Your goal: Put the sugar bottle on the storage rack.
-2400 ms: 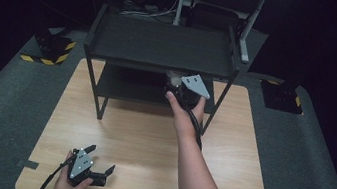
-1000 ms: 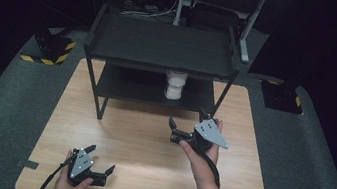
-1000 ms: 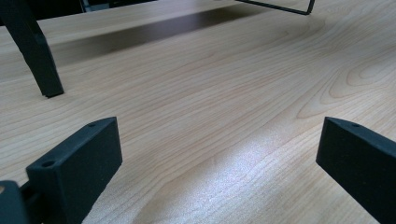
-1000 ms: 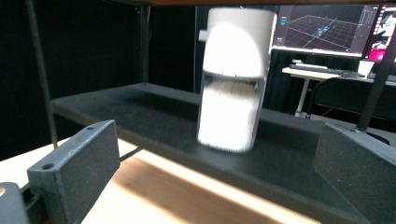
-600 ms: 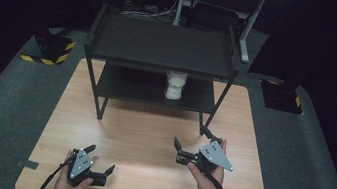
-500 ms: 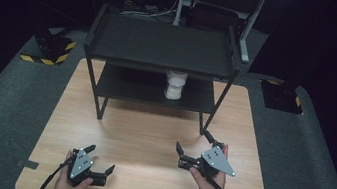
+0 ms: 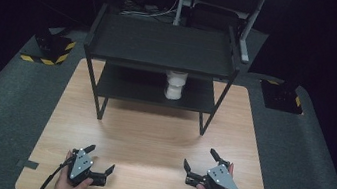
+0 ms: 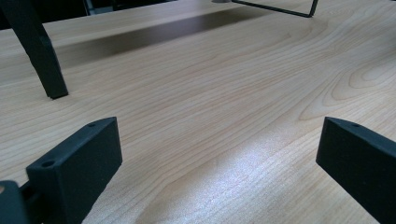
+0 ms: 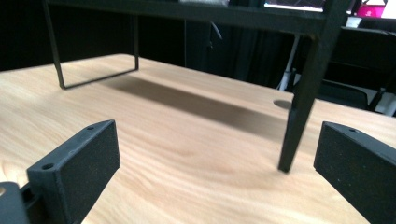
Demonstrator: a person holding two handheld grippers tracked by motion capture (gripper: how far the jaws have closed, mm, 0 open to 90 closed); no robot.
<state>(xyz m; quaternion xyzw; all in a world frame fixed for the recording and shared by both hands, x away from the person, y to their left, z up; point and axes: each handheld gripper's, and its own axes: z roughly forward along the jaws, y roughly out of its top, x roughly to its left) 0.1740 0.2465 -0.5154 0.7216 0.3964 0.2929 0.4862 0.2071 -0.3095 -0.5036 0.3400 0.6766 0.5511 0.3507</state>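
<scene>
A black two-tier rack (image 7: 164, 43) stands at the back middle of the wooden table (image 7: 150, 137). On its lower shelf sits a white cup (image 7: 175, 85), upright, with nothing touching it. My right gripper (image 7: 199, 161) rests open near the front right edge, well clear of the rack, with nothing between its jaws. In the right gripper view its jaws (image 9: 217, 140) are spread wide, facing a rack leg (image 9: 303, 102). My left gripper (image 7: 100, 158) lies open and empty at the front left. The left gripper view shows bare wood between my open left gripper (image 8: 219, 140) and another rack leg (image 8: 44, 60).
Grey carpet surrounds the table. Yellow-and-black striped blocks sit on the floor at the left (image 7: 49, 49) and right (image 7: 283, 94) of the rack. Tape marks (image 7: 27, 163) sit at the table's front corners. Bare wood lies between the rack and both grippers.
My right gripper has left the white cup on the lower shelf and drawn back to the front right of the table, now open. The left gripper has stayed put.
</scene>
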